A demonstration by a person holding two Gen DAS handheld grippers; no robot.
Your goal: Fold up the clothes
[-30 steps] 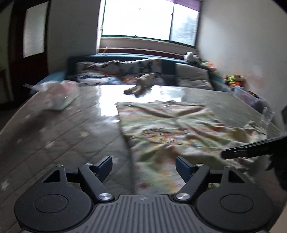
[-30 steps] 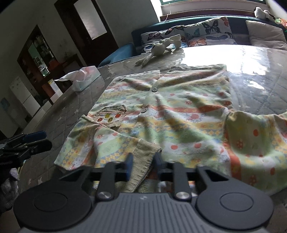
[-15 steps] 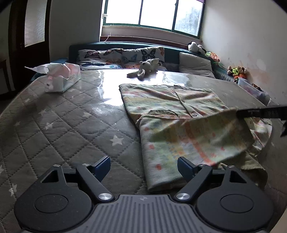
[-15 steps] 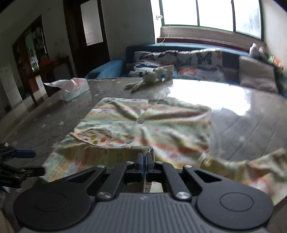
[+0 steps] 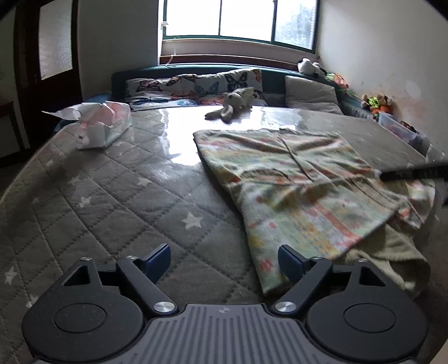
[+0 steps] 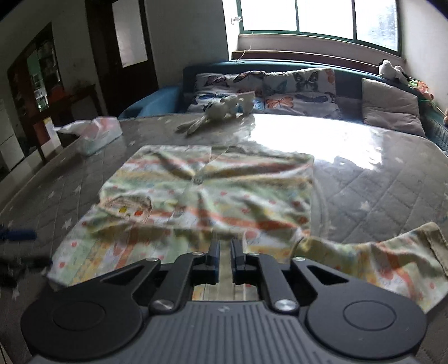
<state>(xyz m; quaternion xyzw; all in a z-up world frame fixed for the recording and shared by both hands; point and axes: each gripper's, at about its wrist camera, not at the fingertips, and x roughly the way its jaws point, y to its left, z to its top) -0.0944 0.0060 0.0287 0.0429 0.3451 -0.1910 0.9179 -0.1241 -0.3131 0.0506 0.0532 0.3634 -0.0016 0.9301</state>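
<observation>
Patterned shirt (image 5: 294,179) lies on the grey quilted mattress (image 5: 112,201), toward its right half, buttoned front up, chest pocket (image 6: 128,205) visible. One sleeve (image 5: 316,221) is folded across the body of the garment; the other sleeve (image 6: 392,266) trails off to the right side, cuff end lying flat on the quilt.

Left gripper (image 5: 224,259) hovers low over the mattress at the near edge, jaws spread wide with nothing between them — its right fingertip sits just beside the shirt's near hem, contact not discernible.

Right gripper (image 6: 224,260) is positioned over the lower part of the shirt, jaws drawn close with a narrow gap between them. A strip of the ribbed fabric shows in that gap; whether the pads actually pinch it cannot be told. Its dark finger (image 5: 414,172) also shows from the left wrist view, lying across the shirt's right side.

Surroundings: tissue pack (image 5: 103,126) on the mattress far left, well apart from the shirt; plush rabbit (image 5: 232,105) near the butterfly pillows (image 5: 196,88) at the headboard; grey cushion (image 6: 392,109) at the far right; window (image 6: 316,16) behind — strong glare on the mattress below it
</observation>
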